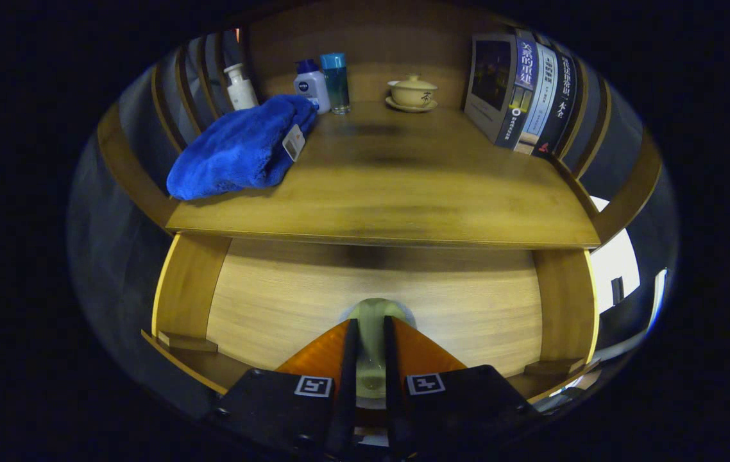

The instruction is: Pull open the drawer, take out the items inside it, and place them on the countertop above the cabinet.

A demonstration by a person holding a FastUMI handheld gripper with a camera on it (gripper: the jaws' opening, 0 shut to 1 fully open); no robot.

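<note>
We face a wooden cabinet (378,160) whose tabletop (403,192) sits above a closed drawer (371,295); whatever is inside stays hidden behind its front. The middle of the tabletop is bare, which we judge leaves room for what comes out. A blue towel (240,151) lies at the left, a row of books (525,96) leans upright against the right side rail, and a lidded cup (412,92) on its saucer stands at the back. Beside the towel stand three bottles (312,83); one reads NIVEA. Our gripper (371,330) is narrow, its fingers pinching the pale drawer knob (373,314), ready for the pull.
</note>
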